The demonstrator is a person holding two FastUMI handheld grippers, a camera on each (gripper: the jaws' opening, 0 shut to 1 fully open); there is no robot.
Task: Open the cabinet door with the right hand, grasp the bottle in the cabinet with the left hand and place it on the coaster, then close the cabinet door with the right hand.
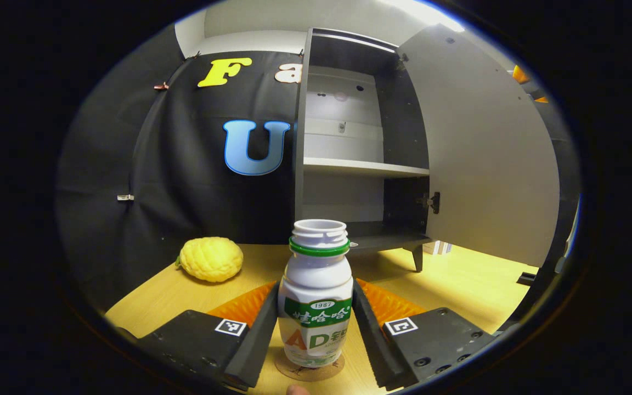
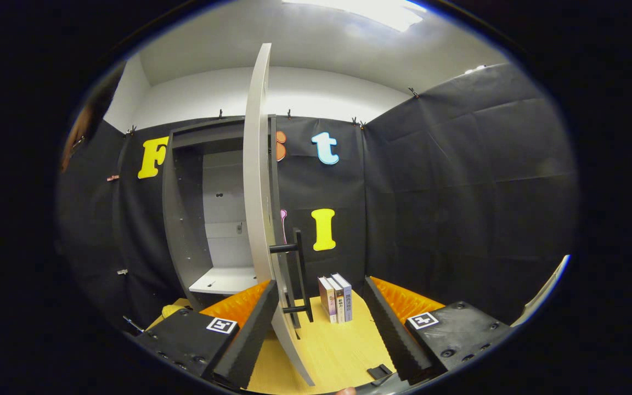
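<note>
a pale wooden table [image 1: 469,280] is seen under both claws, closed in by black cloth walls with a white wall and ceiling above. a dark cabinet [image 1: 398,126] stands on the table at about 12 o'clock in the left gripper view, its pale shelf [image 1: 362,167] bare, and the cabinet door [image 1: 486,159] is swung wide to 2 o'clock. a knobbly yellow fruit [image 1: 210,258] lies on the table at 9 o'clock of the bottle, well apart from it.

the left claw [image 1: 315,329] is set closely about the bottle [image 1: 316,296] — a white bottle with a green neck ring, upright, its base resting on the round coaster [image 1: 309,370] at 6 o'clock. both fingers lie against the bottle's sides; whether they press on it cannot be told for certain.

the right claw [image 2: 321,329] is held wide, with nothing gripped. in the right gripper view the cabinet door is seen edge-on, running from 12 o'clock down between the fingers, nearer the left finger [image 2: 250,334], with its dark bar handle [image 2: 300,274] just above the gap — touch cannot be told.

the right gripper view adds a few books [image 2: 336,299] standing upright on the table beyond the handle, and a small dark object [image 2: 379,372] lying at 6 o'clock. the bottle, coaster and fruit are given by the left gripper view.
</note>
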